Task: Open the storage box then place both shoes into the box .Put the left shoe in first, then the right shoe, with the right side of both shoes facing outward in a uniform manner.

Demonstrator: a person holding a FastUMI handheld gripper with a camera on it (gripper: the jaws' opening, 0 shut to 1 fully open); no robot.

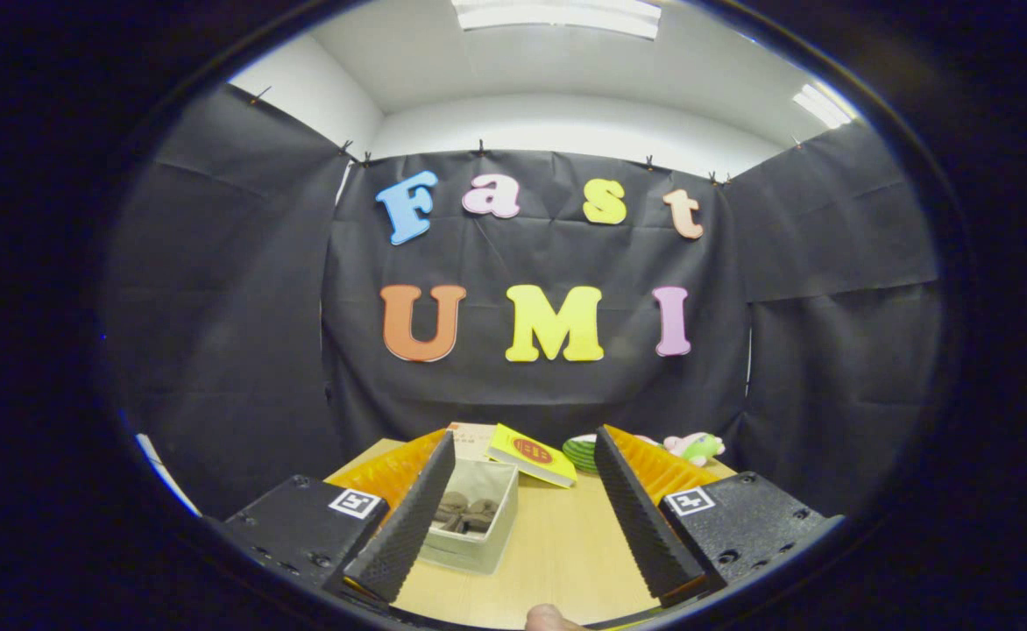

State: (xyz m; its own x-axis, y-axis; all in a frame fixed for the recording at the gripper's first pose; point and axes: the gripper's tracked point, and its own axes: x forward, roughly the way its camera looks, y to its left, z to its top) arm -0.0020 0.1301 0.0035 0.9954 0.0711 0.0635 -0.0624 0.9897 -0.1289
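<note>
My fingers [527,517] held wide apart above the desk [557,552], gripping nothing.

The storage box [478,517] sits open just inside my left finger, both dark shoes [465,513] apparently already in it. Risk, as I judge it: drifting left, my finger could clip the box wall, or farther on nudge the yellow book [531,454] just beyond it.

Camera rides above the claw [522,517], facing the table [566,548] and booth wall.
</note>
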